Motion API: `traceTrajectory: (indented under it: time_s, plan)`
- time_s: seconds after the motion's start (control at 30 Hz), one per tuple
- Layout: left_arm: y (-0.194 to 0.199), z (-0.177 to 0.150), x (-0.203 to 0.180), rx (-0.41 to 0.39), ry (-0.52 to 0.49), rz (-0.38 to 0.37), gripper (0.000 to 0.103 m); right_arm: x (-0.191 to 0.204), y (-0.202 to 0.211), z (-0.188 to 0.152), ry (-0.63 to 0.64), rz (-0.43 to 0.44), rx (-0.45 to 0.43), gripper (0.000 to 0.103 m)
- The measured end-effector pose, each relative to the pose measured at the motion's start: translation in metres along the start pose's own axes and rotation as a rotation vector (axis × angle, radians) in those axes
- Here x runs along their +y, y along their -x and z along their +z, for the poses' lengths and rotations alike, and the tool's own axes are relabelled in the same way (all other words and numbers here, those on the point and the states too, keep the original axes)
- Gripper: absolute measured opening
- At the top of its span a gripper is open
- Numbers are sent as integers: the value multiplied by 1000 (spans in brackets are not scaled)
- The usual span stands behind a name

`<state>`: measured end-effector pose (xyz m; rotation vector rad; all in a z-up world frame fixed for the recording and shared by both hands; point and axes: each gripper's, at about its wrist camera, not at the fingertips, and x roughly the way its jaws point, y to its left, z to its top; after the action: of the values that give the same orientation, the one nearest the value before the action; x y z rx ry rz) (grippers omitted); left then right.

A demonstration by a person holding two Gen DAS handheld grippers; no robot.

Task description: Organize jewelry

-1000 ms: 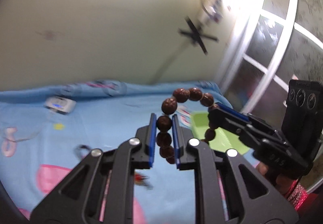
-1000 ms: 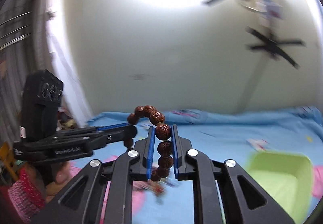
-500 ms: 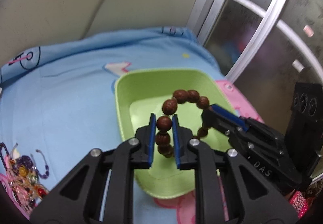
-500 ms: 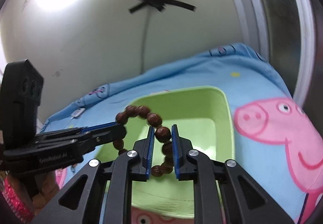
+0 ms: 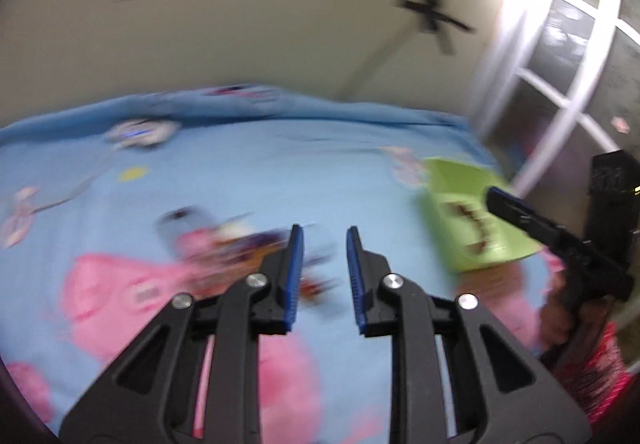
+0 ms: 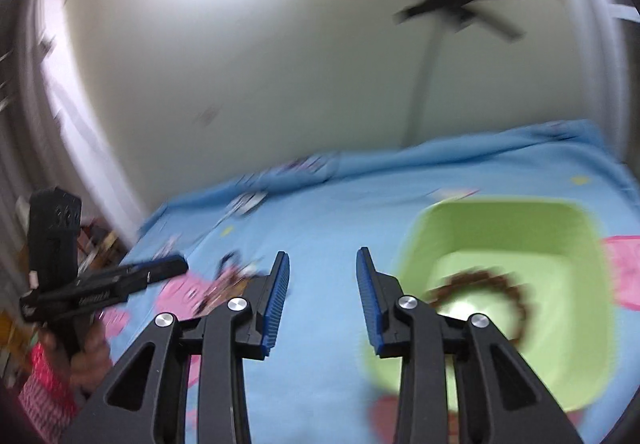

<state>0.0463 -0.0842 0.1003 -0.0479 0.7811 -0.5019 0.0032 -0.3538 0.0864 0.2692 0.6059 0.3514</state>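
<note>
A brown bead bracelet (image 6: 480,296) lies inside the green tray (image 6: 560,228); it also shows blurred in the left wrist view (image 5: 476,224) in the tray (image 5: 452,171). My right gripper (image 6: 320,264) is open and empty, left of the tray. My left gripper (image 5: 322,240) is open and empty above a blurred pile of jewelry (image 5: 240,244) on the blue sheet. The other gripper shows at each view's edge (image 5: 552,236) (image 6: 112,280).
A blue cartoon-print sheet (image 5: 280,171) covers the surface. A small white device (image 5: 140,131) lies at the far left. A beige wall stands behind and a window frame (image 5: 560,83) at the right. More jewelry (image 6: 228,280) lies left of my right gripper.
Both grippers opened and let go of the bracelet, which now lies in the green tray. Both grippers have pulled back and swung left, away from the tray.
</note>
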Motion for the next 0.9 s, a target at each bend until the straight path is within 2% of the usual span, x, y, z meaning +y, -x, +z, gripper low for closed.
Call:
traceTrajectory:
  time_s: [0.03, 0.07, 0.13, 0.17, 0.23, 0.37, 0.47, 0.67, 0.7, 0.77, 0.83, 0.9]
  plan:
    - [7, -9, 19, 7, 20, 42, 20, 7, -9, -2, 11, 16, 29, 16]
    - [11, -16, 35, 16, 51, 53, 20, 16, -23, -5, 28, 31, 67, 16]
    - [14, -28, 54, 40, 109, 41, 25, 32, -46, -11, 63, 52, 128, 16]
    - [14, -31, 56, 46, 120, 37, 31, 39, -58, -14, 78, 58, 157, 16]
    - [10, -38, 57, 50, 128, 33, 35, 49, -79, -18, 106, 56, 208, 16]
    - [-4, -52, 47, 77, 100, 6, 35, 65, -106, -21, 157, 50, 267, 16]
    - [-14, -58, 42, 88, 75, 13, 35, 76, -119, -23, 209, 25, 294, 16]
    - [-27, -66, 58, 100, 94, 52, 35, 96, -148, -35, 311, -19, 344, 16]
    - [-31, -67, 62, 109, 99, 70, 35, 95, -149, -36, 328, -34, 331, 0]
    - [-31, -67, 69, 99, 108, 77, 21, 89, -146, -33, 287, -38, 321, 0]
    - [-30, -67, 76, 99, 128, 72, 14, 84, -134, -28, 253, -39, 283, 0]
    - [-29, -66, 83, 97, 157, 79, 12, 82, -119, -22, 222, -23, 244, 0]
